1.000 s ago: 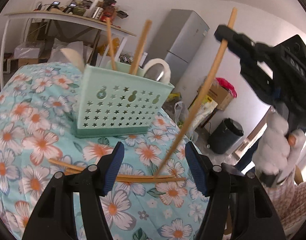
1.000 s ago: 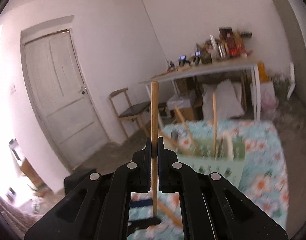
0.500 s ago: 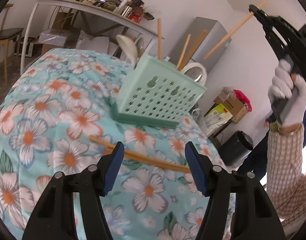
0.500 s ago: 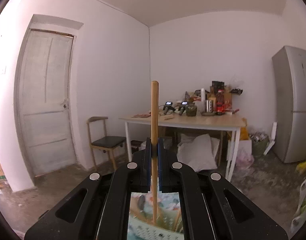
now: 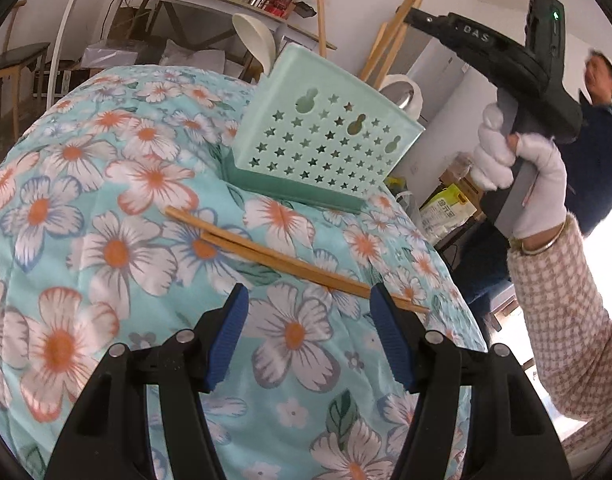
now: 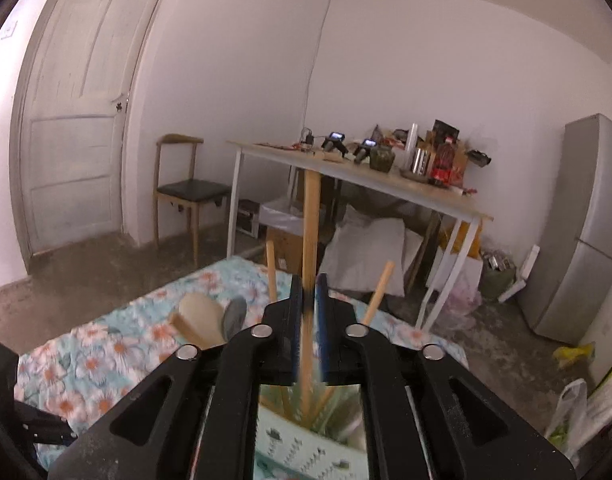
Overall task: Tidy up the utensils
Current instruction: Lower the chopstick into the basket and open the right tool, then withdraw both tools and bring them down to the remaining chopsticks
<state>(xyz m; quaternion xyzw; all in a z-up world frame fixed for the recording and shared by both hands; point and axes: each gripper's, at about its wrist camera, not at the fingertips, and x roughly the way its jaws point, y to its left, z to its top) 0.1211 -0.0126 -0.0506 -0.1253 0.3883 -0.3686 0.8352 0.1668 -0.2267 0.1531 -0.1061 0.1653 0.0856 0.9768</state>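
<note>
- My right tongs (image 5: 410, 16) read "DAS".
- They are opening around a chopstick (image 6: 309, 240) above the green basket (image 5: 322, 136); earlier they pinched it.
- My left tongs (image 5: 308, 336) are apart over two chopsticks (image 5: 274, 256) on the flowery counter (image 5: 106, 248).

utensil basket (image 5: 326, 136) on tablecloth (image 5: 106, 184), two chopsticks (image 5: 282, 258) lying before it, spoon (image 5: 255, 40) and chopsticks standing inside

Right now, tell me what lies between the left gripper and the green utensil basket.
In the left wrist view, two wooden chopsticks lie on the floral cloth between the left gripper and the green utensil basket; nothing else.
</note>
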